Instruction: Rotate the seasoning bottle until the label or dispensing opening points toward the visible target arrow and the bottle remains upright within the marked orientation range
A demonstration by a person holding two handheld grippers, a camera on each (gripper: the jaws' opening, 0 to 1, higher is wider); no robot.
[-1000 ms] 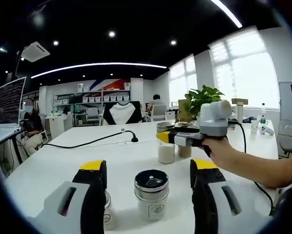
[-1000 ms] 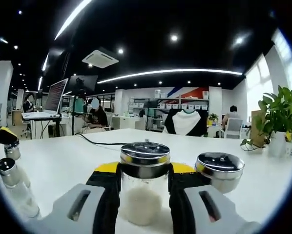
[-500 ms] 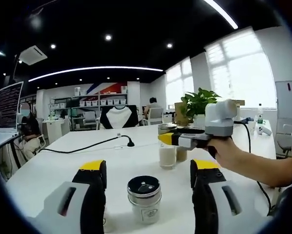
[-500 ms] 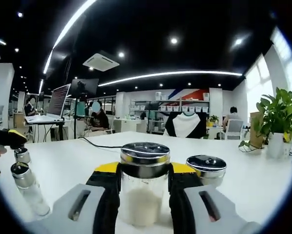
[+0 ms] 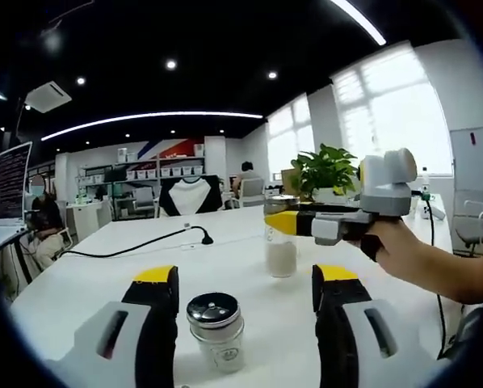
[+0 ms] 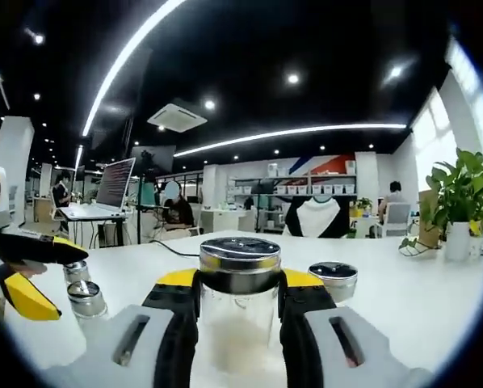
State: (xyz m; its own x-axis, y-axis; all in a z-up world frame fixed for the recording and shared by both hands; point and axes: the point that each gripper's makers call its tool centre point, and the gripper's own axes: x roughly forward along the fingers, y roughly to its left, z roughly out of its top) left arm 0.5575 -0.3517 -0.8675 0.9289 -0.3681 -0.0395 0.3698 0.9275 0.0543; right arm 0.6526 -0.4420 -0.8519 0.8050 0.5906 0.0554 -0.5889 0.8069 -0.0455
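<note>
The right gripper (image 6: pixel 237 311) is clamped on the seasoning bottle (image 6: pixel 239 311), a clear glass jar with a chrome cap and white powder inside, its jaws pressed against both sides of the glass. In the left gripper view that same bottle (image 5: pixel 280 242) appears to hang just clear of the white table (image 5: pixel 88 279), upright, though I can't be sure its base is off the surface. So the grasp is done; the turning is what remains, and I can't spot any target arrow or marked range from here, nor a label on this bottle, so how much rotation is left is anyone's guess.

The left gripper (image 5: pixel 245 323) stands wide open and holds nothing, with a smaller chrome-topped shaker (image 5: pixel 216 330) standing on the table between its jaws, untouched. Behind the held bottle sits a low round tin (image 6: pixel 333 279), and two more small shakers (image 6: pixel 86 303) stand off to the side near the left gripper's yellow tips.
</note>
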